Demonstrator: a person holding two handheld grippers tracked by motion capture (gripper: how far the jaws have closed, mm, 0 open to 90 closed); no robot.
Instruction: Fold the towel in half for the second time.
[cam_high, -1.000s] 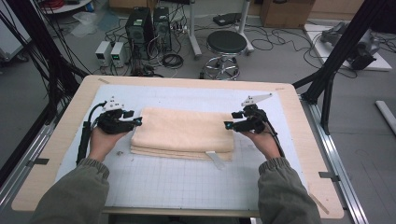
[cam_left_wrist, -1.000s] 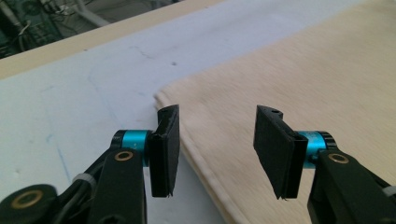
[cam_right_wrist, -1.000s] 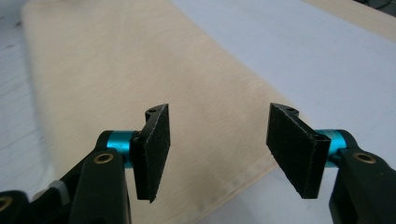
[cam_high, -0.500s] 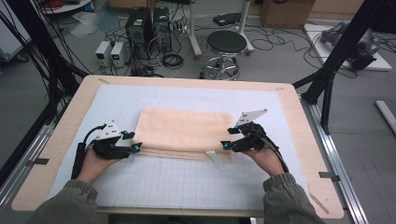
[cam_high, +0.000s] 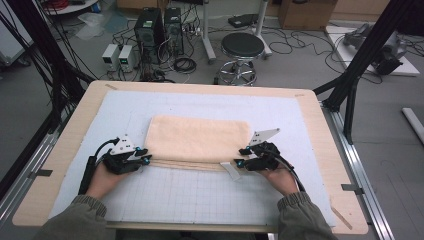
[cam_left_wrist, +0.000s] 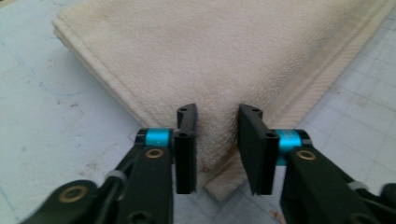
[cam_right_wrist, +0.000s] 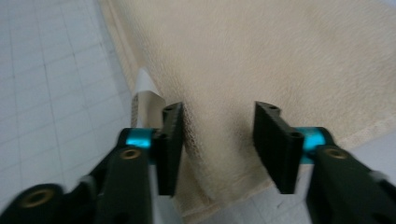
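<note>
Both hands (cam_high: 107, 177) nearer, at towel (cam_high: 197, 140) corners

You were working in a lab or test room, not a home. Your table (cam_high: 320, 130) stood inside a frame of black metal struts (cam_high: 367, 60), with bundles of black cables (cam_high: 37, 55) hanging at its left. Behind it, on the bare grey floor, stood a computer tower (cam_high: 152, 30), two small white power boxes (cam_high: 119, 56) and a round black stool (cam_high: 242, 47), amid loose wires (cam_high: 300, 40). A gridded white mat (cam_high: 200, 192) covered the tabletop, and cardboard boxes (cam_high: 305, 12) sat at the back.
</note>
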